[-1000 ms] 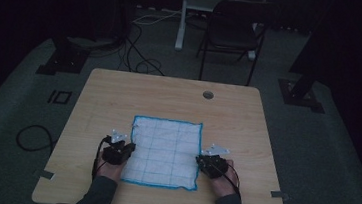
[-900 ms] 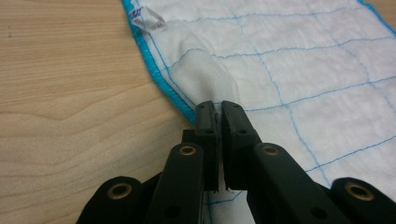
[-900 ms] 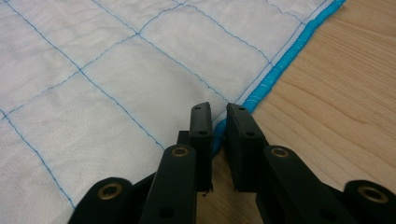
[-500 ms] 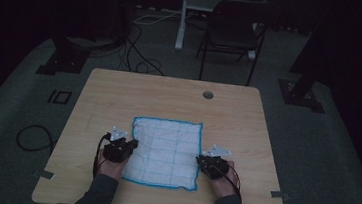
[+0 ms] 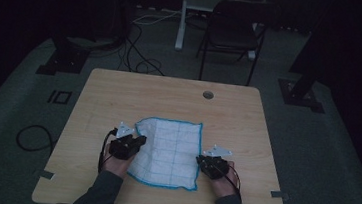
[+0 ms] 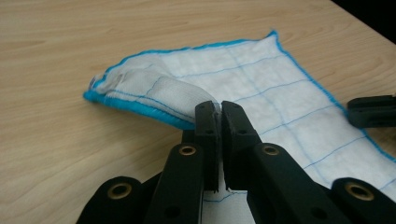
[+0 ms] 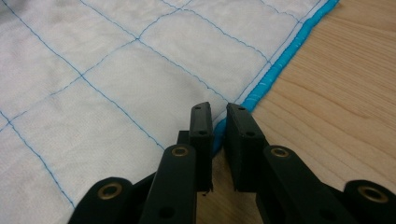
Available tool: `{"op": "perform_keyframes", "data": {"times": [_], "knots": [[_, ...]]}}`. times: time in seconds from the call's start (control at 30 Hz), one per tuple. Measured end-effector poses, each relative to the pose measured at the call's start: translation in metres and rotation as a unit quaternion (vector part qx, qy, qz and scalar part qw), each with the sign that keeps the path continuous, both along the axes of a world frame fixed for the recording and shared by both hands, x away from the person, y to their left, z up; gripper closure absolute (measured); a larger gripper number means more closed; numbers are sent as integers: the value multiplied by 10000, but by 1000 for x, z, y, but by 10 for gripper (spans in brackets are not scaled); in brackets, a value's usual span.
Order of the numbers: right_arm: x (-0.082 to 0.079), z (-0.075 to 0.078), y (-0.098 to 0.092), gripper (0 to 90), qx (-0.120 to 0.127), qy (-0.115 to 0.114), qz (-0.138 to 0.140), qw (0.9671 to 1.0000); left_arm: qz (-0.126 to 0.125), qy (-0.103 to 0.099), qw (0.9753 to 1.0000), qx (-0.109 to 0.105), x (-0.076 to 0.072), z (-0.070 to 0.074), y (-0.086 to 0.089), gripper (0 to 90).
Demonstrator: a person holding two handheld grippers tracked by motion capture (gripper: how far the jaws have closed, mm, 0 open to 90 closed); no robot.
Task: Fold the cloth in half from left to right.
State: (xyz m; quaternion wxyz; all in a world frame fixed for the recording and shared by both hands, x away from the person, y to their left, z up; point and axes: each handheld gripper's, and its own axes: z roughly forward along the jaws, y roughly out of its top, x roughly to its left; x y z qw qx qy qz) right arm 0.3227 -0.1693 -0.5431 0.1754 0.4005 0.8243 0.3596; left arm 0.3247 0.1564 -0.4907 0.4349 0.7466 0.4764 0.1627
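A white cloth (image 5: pixel 171 151) with blue grid stitching and a blue hem lies on the near half of the wooden bench (image 5: pixel 169 98), between the two hands. Its left edge is lifted and curled over toward the middle, clamped in the jaws of the left gripper (image 6: pixel 217 109). The rest lies flat. The right gripper (image 7: pixel 219 116) sits at the cloth's right hem, jaws nearly together with the blue edge in the narrow gap between them; whether they pinch it I cannot tell. A dark chair (image 5: pixel 233 29) stands beyond the bench.
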Motion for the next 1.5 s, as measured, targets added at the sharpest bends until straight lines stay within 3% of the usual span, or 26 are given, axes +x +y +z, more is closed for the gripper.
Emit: {"op": "perform_keyframes", "data": {"times": [0.83,1.5], "knots": [[0,0,0,816,46,20,-28,10000,-603,-218,9978,-143,4,22,-41,868],[0,0,-1,816,55,22,-23,10000,-978,-194,9950,-101,11,21,-79,868]]}}
